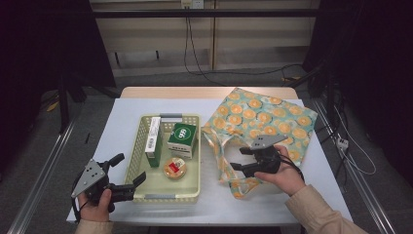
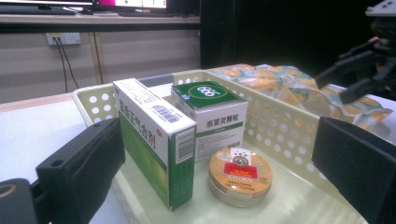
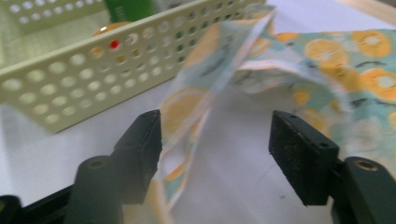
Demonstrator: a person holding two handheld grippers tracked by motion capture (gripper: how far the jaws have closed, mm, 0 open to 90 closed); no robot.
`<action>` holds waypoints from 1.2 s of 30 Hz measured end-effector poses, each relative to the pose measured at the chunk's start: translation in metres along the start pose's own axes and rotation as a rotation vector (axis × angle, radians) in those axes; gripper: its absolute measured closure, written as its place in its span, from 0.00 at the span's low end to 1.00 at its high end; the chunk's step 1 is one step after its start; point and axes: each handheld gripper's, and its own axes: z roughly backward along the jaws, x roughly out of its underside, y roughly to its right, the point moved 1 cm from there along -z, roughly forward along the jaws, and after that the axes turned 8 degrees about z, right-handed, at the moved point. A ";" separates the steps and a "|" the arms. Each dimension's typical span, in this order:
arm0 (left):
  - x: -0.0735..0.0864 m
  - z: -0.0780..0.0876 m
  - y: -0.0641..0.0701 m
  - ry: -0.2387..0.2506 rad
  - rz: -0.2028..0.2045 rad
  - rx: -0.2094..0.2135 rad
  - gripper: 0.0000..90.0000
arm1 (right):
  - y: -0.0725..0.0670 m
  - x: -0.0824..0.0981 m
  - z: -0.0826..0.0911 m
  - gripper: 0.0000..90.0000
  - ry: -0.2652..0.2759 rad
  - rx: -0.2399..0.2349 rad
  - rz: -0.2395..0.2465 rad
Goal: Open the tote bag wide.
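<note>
We record the right gripper (image 1: 242, 159) at centre-right, jaws apart over the orange-print bag (image 1: 263, 117), and the left gripper (image 1: 130, 170) at lower left, jaws apart astride the basket (image 1: 168, 196) rim.

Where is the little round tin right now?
In the high view, the round tin lies inside the basket, near its front, just before the green-topped box.

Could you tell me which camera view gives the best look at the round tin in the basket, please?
The left gripper view: the round tin lies close and sharp, its lid label plain. The high view shows the tin small, from above, in the basket. The right gripper view gives just a blurred glimpse through the basket's holes.
</note>
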 end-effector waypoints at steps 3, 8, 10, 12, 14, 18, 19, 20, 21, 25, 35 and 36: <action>0.000 0.000 0.000 -0.001 -0.003 0.000 0.03 | -0.014 0.004 0.000 0.51 -0.024 -0.049 0.023; 0.000 0.000 0.000 -0.002 -0.002 0.001 0.03 | -0.033 0.009 -0.005 0.56 -0.039 -0.092 0.059; 0.000 0.000 0.000 0.001 -0.001 -0.001 0.03 | -0.037 0.013 -0.009 0.59 -0.054 -0.106 0.076; 0.000 0.000 0.000 0.000 -0.002 0.001 0.03 | -0.038 0.017 -0.014 0.61 -0.062 -0.110 0.074; 0.000 -0.001 0.000 -0.004 -0.005 0.002 0.03 | -0.038 0.021 -0.020 0.65 -0.073 -0.114 0.077; 0.001 0.000 0.000 -0.002 0.007 -0.001 0.03 | -0.039 0.025 -0.028 0.74 -0.088 -0.127 0.079; 0.001 0.000 0.000 -0.001 0.007 -0.001 0.03 | -0.040 0.026 -0.030 0.74 -0.093 -0.131 0.070; 0.001 0.000 0.000 -0.002 0.007 -0.001 0.03 | -0.041 0.026 -0.032 0.76 -0.092 -0.137 0.075; 0.001 0.000 0.000 -0.001 0.006 -0.001 0.03 | -0.042 0.025 -0.033 0.78 -0.098 -0.133 0.080; 0.001 -0.001 0.000 -0.004 0.005 0.001 0.03 | -0.045 0.024 -0.038 0.86 -0.107 -0.121 0.096; 0.000 0.000 -0.001 -0.003 -0.001 0.000 0.03 | -0.042 0.023 -0.037 1.00 -0.103 -0.136 0.069; 0.000 0.000 -0.001 -0.002 0.000 -0.001 0.03 | -0.041 0.022 -0.036 1.00 -0.094 -0.139 0.065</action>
